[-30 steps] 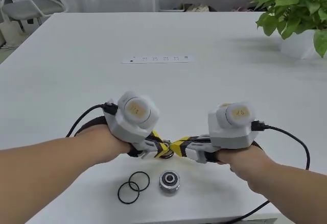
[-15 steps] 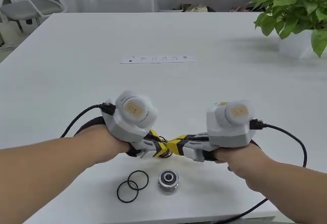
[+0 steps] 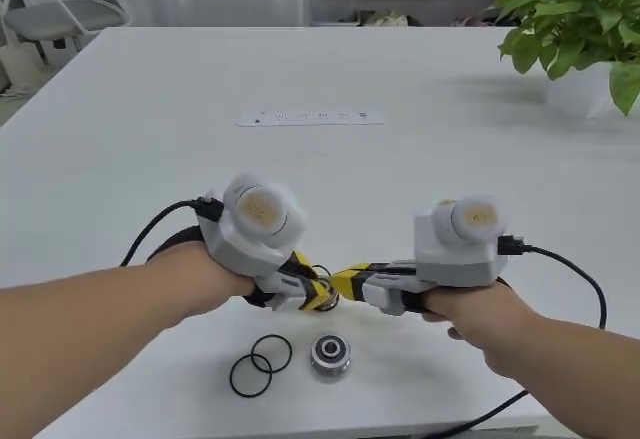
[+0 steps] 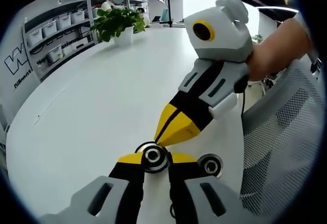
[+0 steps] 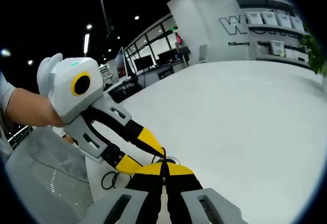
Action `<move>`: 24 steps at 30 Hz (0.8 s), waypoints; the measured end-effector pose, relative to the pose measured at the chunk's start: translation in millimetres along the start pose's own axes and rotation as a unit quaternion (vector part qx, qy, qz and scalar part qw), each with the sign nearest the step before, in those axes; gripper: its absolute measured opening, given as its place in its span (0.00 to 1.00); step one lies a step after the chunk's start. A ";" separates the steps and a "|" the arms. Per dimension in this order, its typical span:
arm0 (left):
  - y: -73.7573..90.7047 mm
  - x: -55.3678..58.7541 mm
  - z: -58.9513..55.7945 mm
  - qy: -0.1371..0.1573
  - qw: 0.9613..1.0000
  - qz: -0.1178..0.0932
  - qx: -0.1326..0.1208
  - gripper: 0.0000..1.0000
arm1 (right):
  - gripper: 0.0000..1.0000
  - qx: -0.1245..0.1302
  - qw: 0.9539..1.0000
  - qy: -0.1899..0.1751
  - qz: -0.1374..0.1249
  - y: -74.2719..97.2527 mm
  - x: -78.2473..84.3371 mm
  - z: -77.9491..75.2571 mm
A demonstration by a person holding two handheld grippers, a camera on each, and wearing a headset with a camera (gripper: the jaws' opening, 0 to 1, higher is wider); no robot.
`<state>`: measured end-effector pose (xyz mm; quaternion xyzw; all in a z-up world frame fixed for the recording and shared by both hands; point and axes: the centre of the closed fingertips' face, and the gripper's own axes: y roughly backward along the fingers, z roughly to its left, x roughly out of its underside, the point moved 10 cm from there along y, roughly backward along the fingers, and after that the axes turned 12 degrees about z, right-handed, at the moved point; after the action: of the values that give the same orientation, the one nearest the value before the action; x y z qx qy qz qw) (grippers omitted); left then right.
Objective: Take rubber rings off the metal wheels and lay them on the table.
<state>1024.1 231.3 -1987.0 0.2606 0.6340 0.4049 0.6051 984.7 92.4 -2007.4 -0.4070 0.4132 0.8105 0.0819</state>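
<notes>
My left gripper (image 3: pixel 316 297) is shut on a small metal wheel (image 4: pixel 153 155), held above the near edge of the white table (image 3: pixel 330 159). From the right, my right gripper (image 3: pixel 342 282) meets it tip to tip, shut on a thin black rubber ring (image 5: pixel 162 158) at the wheel's rim. In the left gripper view the right gripper (image 4: pixel 166 136) points down onto the wheel. A second metal wheel (image 3: pixel 330 352) lies on the table below the grippers. Two loose rubber rings (image 3: pixel 262 362) lie overlapping just left of it.
A white power strip (image 3: pixel 310 117) lies mid-table. A potted plant (image 3: pixel 580 29) stands at the far right corner. Black cables (image 3: pixel 560 269) trail from both grippers. Office chairs (image 3: pixel 60 9) stand beyond the far edge. A mesh chair (image 4: pixel 286 147) is close by the near edge.
The right gripper has drawn slightly to the right, and a thin loop of ring now shows between the two tips. The wheel and rings on the table have not moved.
</notes>
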 end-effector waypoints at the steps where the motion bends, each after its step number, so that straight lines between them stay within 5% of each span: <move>1: 1.4 -0.3 -0.2 -0.001 1.000 -0.002 0.001 0.15 | 0.00 -0.001 1.000 -0.001 -0.002 0.8 -0.6 0.0; 24: 53.8 1.0 -3.1 0.007 0.997 -0.076 0.008 0.30 | 0.00 -0.019 0.999 -0.010 -0.027 14.3 -8.0 6.7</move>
<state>1012.3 260.3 -1943.2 0.2133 0.6597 0.3544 0.6274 979.3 89.7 -1990.8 -0.4111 0.3856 0.8200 0.0998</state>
